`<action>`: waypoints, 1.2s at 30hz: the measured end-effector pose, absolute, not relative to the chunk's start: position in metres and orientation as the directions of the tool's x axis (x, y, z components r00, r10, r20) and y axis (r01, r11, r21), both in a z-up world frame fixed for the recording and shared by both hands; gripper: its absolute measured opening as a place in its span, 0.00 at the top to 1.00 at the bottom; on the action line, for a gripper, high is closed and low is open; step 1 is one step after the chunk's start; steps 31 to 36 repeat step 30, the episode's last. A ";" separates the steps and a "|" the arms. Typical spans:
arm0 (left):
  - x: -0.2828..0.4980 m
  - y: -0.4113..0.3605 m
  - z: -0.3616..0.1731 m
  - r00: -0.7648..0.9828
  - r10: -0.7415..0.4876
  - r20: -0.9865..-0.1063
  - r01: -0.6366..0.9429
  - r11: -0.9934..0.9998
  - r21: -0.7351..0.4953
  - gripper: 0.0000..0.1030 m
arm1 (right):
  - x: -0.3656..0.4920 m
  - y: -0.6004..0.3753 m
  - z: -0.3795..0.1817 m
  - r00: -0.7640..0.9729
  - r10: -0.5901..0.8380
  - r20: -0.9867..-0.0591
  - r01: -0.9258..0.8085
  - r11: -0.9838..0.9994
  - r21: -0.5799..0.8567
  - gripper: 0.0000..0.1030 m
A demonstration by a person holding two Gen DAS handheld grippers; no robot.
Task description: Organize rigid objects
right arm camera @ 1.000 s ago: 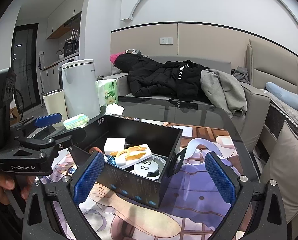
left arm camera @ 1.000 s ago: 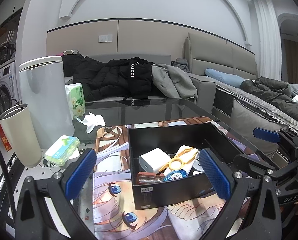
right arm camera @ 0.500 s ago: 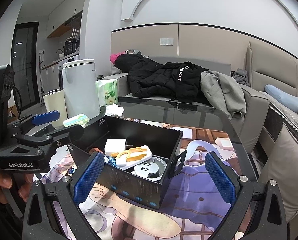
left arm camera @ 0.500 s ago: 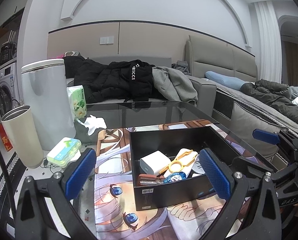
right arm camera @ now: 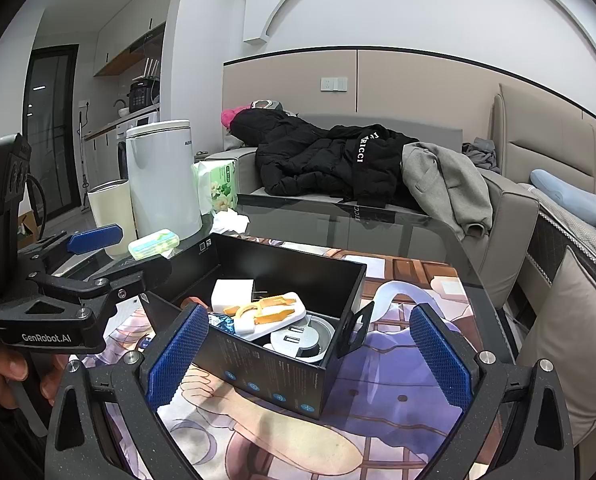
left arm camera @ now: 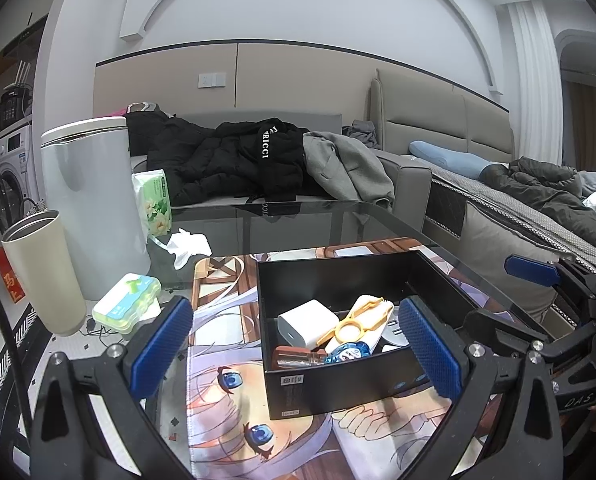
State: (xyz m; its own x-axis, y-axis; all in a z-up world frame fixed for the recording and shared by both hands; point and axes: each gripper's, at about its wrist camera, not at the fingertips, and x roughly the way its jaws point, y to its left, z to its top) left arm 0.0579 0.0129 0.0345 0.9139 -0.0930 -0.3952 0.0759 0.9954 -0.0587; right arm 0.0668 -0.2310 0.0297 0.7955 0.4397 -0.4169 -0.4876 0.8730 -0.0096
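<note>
On the tabletop (left arm camera: 298,220), atop a printed mat (left arm camera: 226,392), sits the black box (left arm camera: 337,380), already holding a white charger (left arm camera: 303,322), an orange tool (left arm camera: 357,320), a round hub (right arm camera: 301,334) and a small bottle (left arm camera: 298,358). Left of the box lies a green pill case (left arm camera: 126,306), near a tumbler (left arm camera: 42,272). I hold the left gripper (left arm camera: 294,344) and right gripper (right arm camera: 307,354) before the box, jaws of both spread wide, empty. I judge the pill case light, stiff and slick; I'd pinch its long sides.
</note>
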 end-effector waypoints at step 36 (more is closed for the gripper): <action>0.049 0.020 0.045 0.926 -0.117 -0.358 0.082 0.990 -0.113 0.00 | 0.063 -0.232 0.036 0.794 0.449 -0.409 -0.496 0.868 -0.008 0.01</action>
